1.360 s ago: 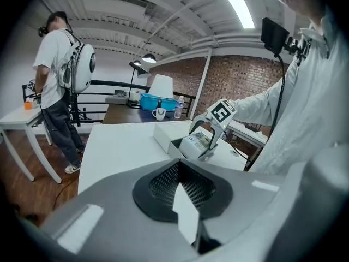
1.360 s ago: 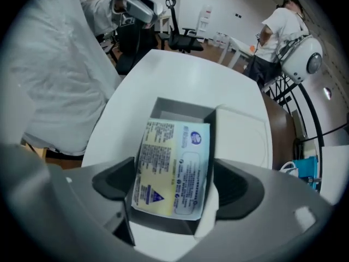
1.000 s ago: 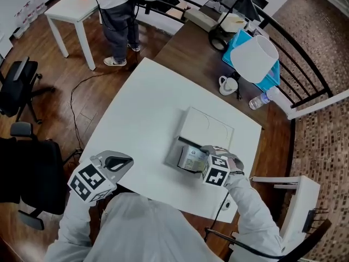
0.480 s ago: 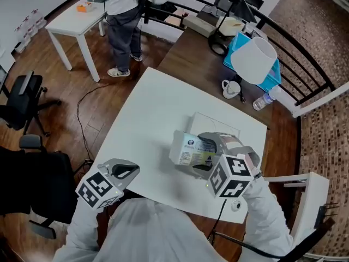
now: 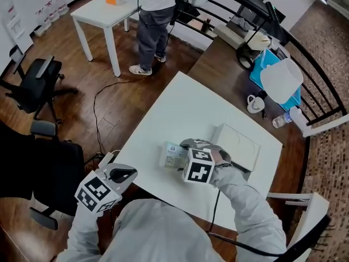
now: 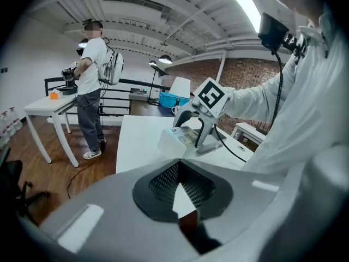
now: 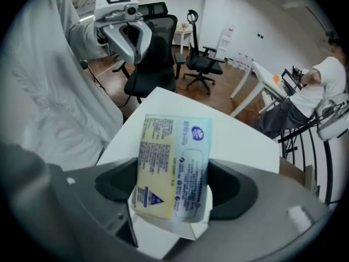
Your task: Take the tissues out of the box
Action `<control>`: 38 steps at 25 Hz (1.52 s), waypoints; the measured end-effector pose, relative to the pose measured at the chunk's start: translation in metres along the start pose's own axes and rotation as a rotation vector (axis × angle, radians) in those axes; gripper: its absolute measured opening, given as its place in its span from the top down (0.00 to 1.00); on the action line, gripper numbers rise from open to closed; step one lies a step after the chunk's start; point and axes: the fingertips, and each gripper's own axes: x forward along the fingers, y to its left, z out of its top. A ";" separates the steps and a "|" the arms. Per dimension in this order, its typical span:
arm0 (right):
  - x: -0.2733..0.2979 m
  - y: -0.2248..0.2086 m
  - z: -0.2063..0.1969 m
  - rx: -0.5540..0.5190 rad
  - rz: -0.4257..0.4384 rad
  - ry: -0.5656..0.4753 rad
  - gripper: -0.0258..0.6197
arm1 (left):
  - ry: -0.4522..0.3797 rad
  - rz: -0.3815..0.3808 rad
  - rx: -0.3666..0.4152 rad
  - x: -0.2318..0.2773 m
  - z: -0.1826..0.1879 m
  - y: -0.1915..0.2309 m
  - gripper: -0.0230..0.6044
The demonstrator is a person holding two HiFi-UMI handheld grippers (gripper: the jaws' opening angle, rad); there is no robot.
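A yellow-and-blue printed tissue pack (image 5: 173,156) hangs just above the white table (image 5: 180,108), left of the flat white box (image 5: 239,146). My right gripper (image 5: 184,153) is shut on the pack. In the right gripper view the pack (image 7: 174,168) stands upright between the jaws, which press its two sides. My left gripper (image 5: 121,174) is off the table's near-left corner, its jaws together with nothing in them. From the left gripper view, the right gripper (image 6: 191,129) and the pack (image 6: 177,140) show ahead over the table.
A person (image 5: 155,15) stands at a small white table (image 5: 101,10) at the back. Black office chairs (image 5: 35,86) are on the left. The dark desk at the right holds a white lamp shade (image 5: 281,81), a cup (image 5: 253,103) and a bottle (image 5: 283,119).
My right gripper has lifted the tissue pack out of the box and carried it left over the table. My left gripper has stayed by the near-left corner.
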 end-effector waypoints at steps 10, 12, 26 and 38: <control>0.047 0.002 0.002 0.020 0.055 0.021 0.30 | 0.015 0.010 -0.030 -0.010 -0.019 0.015 0.94; 0.036 -0.001 0.004 0.018 0.027 0.008 0.30 | 0.015 0.002 -0.020 -0.010 -0.016 0.014 0.94; -0.198 0.009 -0.098 0.382 -0.417 -0.347 0.47 | 0.011 -0.141 0.195 0.050 0.062 -0.042 0.94; -0.177 0.115 -0.158 0.929 -0.445 -0.771 0.96 | 0.026 -0.248 0.363 0.095 0.103 -0.103 0.94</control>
